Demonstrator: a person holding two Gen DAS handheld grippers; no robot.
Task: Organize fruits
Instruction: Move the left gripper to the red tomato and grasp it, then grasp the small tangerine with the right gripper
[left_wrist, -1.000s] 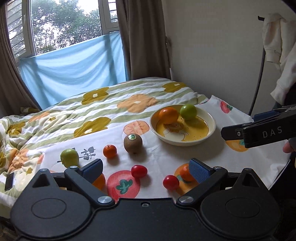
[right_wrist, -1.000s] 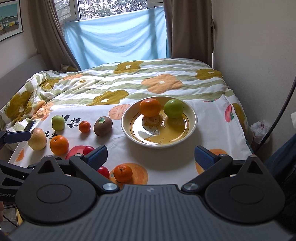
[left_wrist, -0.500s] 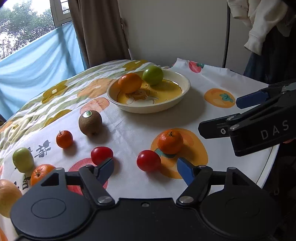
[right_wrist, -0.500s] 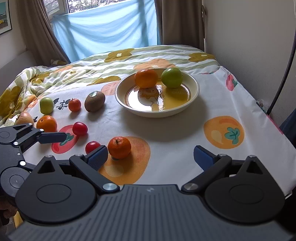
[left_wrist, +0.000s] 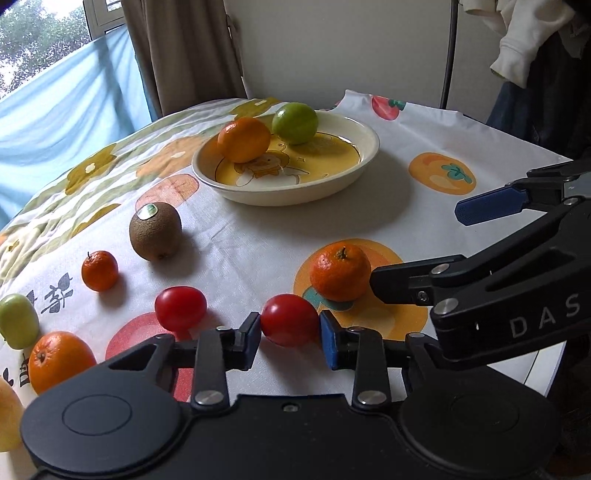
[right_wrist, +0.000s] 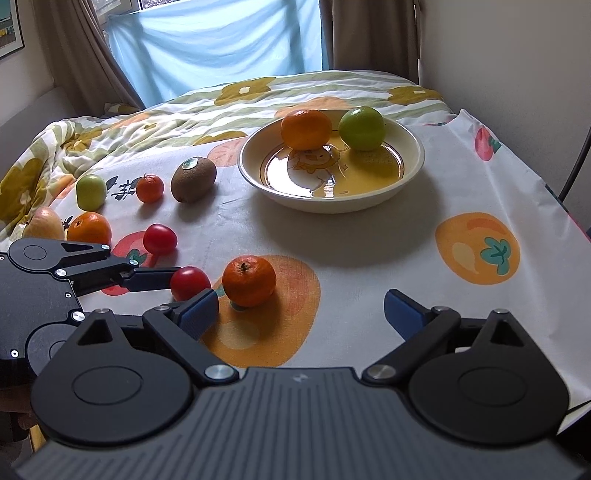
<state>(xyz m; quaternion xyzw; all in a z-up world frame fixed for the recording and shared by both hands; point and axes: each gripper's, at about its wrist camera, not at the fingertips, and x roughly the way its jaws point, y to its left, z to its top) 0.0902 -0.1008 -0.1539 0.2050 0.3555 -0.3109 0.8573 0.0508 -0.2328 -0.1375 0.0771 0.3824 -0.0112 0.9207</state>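
Pick-up step: left tool (left_wrist: 290, 330) has just closed onto small red cherry tomato (left_wrist: 290, 325); right tool (right_wrist: 299, 308) wide, empty. Next: lift to cream ceramic bowl (left_wrist: 364, 162).

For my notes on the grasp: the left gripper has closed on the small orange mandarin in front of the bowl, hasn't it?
Not quite: the left gripper has closed on a red tomato, as the left wrist view shows. The small orange mandarin sits free beside it, in front of the bowl.
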